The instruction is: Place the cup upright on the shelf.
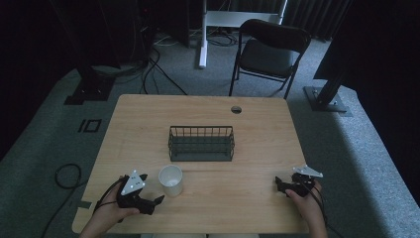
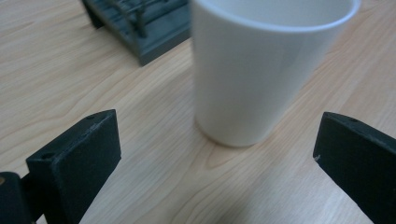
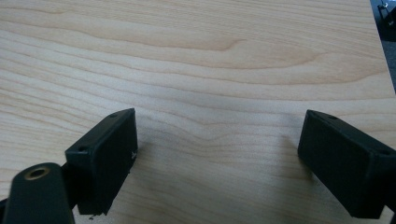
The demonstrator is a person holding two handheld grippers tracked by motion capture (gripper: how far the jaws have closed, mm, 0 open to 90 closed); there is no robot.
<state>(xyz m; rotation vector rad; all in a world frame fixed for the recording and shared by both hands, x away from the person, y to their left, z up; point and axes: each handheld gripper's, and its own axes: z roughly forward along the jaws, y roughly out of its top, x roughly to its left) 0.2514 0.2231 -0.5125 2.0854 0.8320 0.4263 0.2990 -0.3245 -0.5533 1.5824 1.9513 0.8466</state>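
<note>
A dim room with a folding chair (image 1: 267, 49) behind the wooden counter (image 1: 148, 124). The white cup (image 1: 171, 180) stands upright near the front left, before the wire basket (image 1: 201, 143). The left gripper (image 1: 148, 198) points at it with spread jaws, probably approaching to grasp; the right gripper (image 1: 282, 184), also spread, waits over bare wood

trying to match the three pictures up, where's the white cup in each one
High view: the cup stands near the table's front edge, just right of the left tool.
Left gripper view: top centre, ahead of the open jaws.
Right gripper view: not in it.
Shared landmark: the wire basket behind the cup.
</note>
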